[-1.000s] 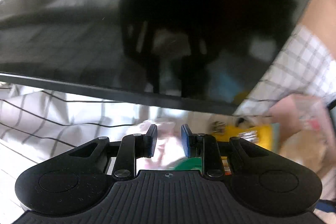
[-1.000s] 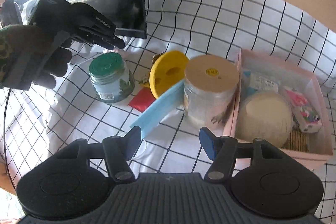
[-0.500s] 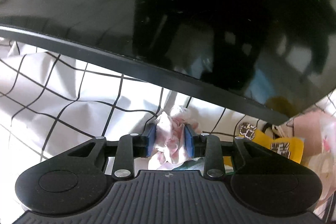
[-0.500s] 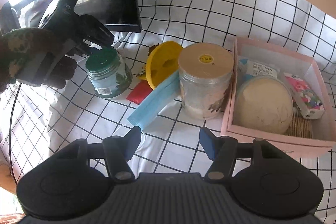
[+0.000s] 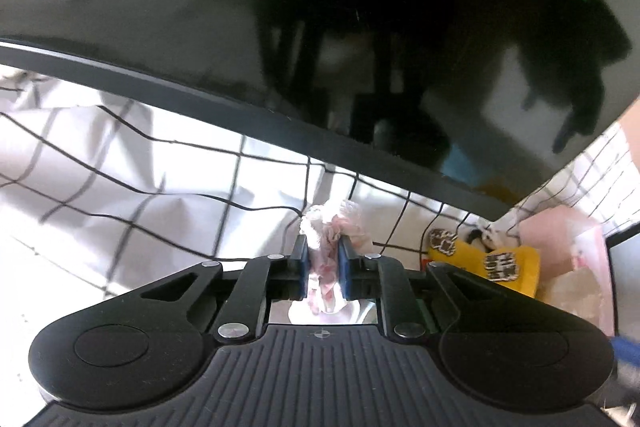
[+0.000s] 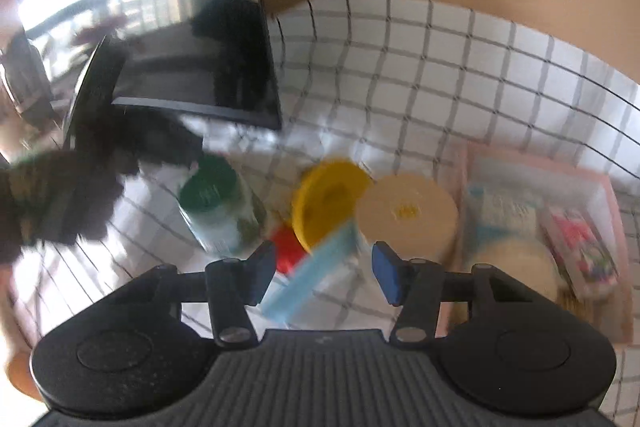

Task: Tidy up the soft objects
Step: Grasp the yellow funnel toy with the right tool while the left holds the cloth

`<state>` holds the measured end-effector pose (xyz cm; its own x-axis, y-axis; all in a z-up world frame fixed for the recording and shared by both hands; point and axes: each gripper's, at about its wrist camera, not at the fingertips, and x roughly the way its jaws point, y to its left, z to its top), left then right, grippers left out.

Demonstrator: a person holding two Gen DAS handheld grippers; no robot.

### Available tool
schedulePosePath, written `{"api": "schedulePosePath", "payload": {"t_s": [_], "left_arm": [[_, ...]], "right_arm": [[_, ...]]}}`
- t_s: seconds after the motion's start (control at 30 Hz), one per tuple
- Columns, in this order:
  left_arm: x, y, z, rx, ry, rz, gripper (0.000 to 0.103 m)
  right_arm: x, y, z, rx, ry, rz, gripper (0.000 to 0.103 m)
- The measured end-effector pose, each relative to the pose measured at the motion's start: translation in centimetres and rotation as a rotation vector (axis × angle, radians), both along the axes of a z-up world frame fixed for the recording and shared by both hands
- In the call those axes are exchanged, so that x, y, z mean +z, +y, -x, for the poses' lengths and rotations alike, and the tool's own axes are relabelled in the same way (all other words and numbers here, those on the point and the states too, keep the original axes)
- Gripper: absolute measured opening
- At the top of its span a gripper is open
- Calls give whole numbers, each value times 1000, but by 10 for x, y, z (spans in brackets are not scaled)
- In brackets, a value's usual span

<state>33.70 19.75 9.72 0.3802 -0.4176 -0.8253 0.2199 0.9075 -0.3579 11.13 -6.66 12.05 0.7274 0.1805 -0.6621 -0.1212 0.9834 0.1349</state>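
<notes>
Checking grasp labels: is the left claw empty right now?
No, the left claw is clamped on a crumpled pink and white cloth, which bulges out between its blue pads.

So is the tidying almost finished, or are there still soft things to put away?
Partly. The pink box already holds a few things. The left gripper is shut on a crumpled pink-and-white cloth. The blue face mask lies on the checked cloth, under the open right gripper.
</notes>
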Motion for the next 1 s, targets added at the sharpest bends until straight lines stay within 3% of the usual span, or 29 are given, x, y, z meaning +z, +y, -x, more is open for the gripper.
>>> {"api": "schedulePosePath", "payload": {"t_s": [0.13,0.33,0.47,0.63,0.93,1.0], "left_arm": [[22,25,19,37,-69,49,17],[56,59,53,61,-183,59,17],[57,69,63,63,-209,46,17],[49,86,74,76,-193,60,17],[29,105,85,102,-144,78,17],[29,106,87,96,-142,75,17]], "right_arm": [[16,9,-36,-8,44,-3,36],[10,31,-85,-29,166,42,35],[-6,36,-112,-94,281,11,35],[-21,41,-130,-126,325,-37,36],[-56,50,-164,-218,393,3,36],[-60,50,-165,-217,400,-7,29]]}}
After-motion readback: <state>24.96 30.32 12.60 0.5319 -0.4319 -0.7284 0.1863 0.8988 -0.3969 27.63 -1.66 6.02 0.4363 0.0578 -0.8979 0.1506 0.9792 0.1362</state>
